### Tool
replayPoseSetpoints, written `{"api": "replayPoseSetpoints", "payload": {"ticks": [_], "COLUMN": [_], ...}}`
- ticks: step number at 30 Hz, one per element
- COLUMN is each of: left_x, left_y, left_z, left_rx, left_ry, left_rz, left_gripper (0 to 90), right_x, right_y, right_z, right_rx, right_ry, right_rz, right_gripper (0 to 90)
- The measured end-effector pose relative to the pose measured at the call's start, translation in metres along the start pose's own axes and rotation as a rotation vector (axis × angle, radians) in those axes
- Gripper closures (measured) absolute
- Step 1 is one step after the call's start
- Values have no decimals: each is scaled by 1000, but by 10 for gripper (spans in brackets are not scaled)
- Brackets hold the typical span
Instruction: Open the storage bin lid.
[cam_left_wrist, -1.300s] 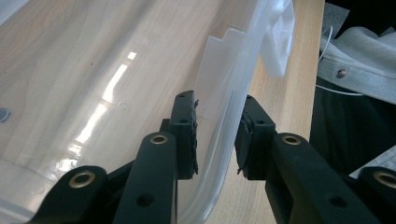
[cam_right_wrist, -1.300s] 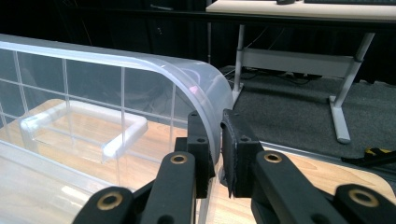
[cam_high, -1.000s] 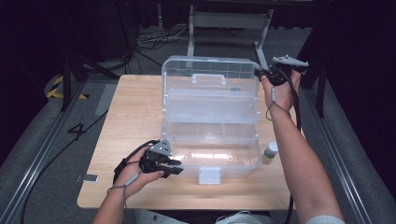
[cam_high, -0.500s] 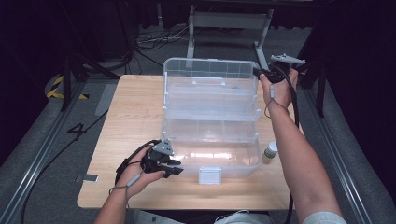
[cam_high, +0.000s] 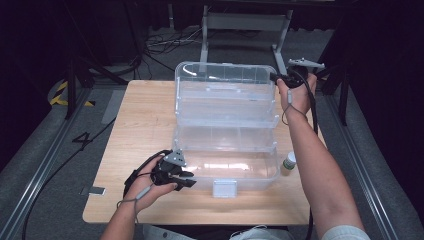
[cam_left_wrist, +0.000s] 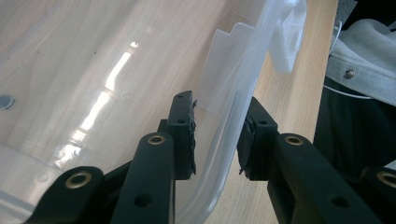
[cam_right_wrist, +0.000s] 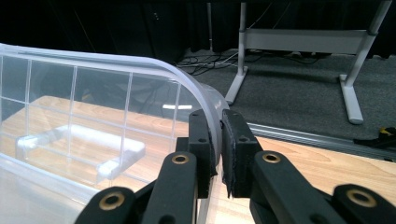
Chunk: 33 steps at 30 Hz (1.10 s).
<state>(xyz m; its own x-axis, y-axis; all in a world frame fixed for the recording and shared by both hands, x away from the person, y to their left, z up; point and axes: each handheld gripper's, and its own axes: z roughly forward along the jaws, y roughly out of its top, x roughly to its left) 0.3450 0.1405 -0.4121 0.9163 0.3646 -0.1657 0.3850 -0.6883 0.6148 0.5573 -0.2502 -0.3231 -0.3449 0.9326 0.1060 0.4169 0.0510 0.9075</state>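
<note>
Clear plastic box (cam_high: 225, 135) open at counter (cam_high: 145, 120) centre, lid (cam_high: 225, 80) upright at far side. Right hand-held gripper (cam_high: 276, 77) clamped on lid's far right corner. Left hand-held gripper (cam_high: 192, 179) straddles box's near-left wall, jaws apart. Small white bottle (cam_high: 288, 163) just right of box. Latch (cam_high: 224, 188) at box front.

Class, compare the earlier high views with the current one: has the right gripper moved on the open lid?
No. The right gripper stays clamped on the lid corner, same spot relative to the table edge.
</note>
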Motion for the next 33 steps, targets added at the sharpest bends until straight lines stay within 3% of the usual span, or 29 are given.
{"api": "replayPoseSetpoints", "payload": {"ticks": [33], "left_x": [0], "left_y": [0], "left_z": [0], "left_rx": [-2], "left_ry": [-1], "left_rz": [-4], "left_gripper": [703], "right_x": [-12], "right_y": [-8], "right_z": [32], "right_rx": [54], "right_ry": [8], "right_rz": [-2], "right_gripper": [850]}}
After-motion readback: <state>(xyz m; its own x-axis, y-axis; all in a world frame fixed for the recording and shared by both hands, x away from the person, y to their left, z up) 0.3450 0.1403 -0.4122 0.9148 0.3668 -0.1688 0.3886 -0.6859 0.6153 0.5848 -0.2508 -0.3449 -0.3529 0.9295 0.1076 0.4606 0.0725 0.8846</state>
